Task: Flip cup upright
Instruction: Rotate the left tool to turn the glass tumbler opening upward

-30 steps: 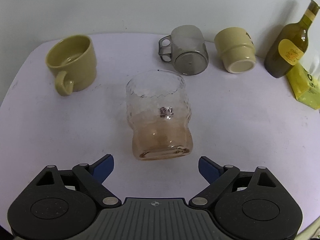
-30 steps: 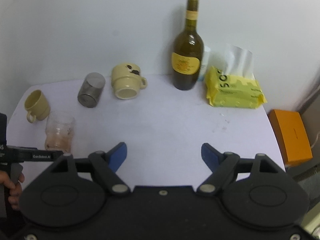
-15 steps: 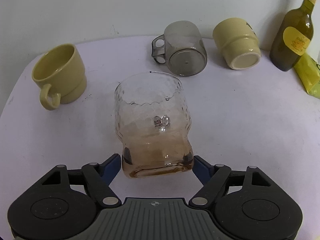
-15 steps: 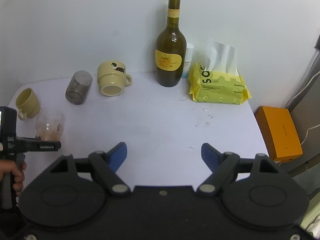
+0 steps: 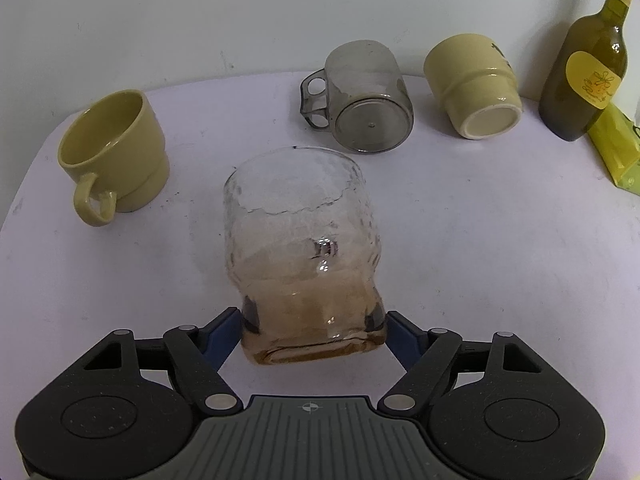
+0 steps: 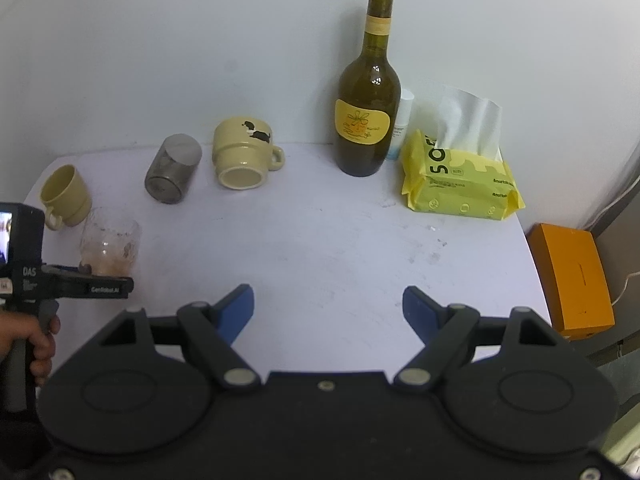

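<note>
Left tongs (image 5: 314, 326) clamp the base of the glass (image 5: 304, 248) near the table's (image 5: 480, 260) left edge, its axis now near vertical, rim up and leaning away from them; right tongs (image 6: 328, 308) wide, empty, well apart.

Textured amber-tinted glass cup (image 5: 300, 256), upright on table
</note>
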`<act>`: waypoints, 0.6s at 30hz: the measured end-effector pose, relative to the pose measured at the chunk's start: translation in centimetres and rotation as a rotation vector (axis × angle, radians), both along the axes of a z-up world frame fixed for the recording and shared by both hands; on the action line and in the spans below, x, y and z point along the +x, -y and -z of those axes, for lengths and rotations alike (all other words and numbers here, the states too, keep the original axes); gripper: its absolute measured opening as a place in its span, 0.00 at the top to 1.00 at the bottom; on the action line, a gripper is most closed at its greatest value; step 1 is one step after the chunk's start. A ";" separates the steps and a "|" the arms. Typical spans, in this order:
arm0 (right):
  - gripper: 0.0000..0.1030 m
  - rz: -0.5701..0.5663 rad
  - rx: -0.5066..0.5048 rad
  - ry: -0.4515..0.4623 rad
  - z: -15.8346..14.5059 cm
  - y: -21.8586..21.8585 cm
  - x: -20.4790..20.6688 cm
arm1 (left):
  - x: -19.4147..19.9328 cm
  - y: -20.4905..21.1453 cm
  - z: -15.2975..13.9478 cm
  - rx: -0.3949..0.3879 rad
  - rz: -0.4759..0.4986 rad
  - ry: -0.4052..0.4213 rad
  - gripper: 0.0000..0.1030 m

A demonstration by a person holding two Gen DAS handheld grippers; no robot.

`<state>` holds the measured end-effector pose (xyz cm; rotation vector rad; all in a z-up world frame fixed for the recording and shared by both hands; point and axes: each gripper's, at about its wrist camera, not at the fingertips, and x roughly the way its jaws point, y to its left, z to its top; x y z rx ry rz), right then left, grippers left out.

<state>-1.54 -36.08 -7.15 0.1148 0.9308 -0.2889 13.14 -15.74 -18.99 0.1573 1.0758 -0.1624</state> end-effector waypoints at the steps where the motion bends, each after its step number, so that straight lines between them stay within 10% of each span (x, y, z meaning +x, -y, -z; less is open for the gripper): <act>1: 0.22 -0.001 0.001 -0.001 0.0 0.1 0.1 | 0.0 0.1 0.0 0.002 0.004 0.002 0.34; 18: 0.22 -0.027 0.037 0.011 0.3 -0.9 0.7 | -2.7 0.5 -3.5 0.016 0.129 0.066 0.34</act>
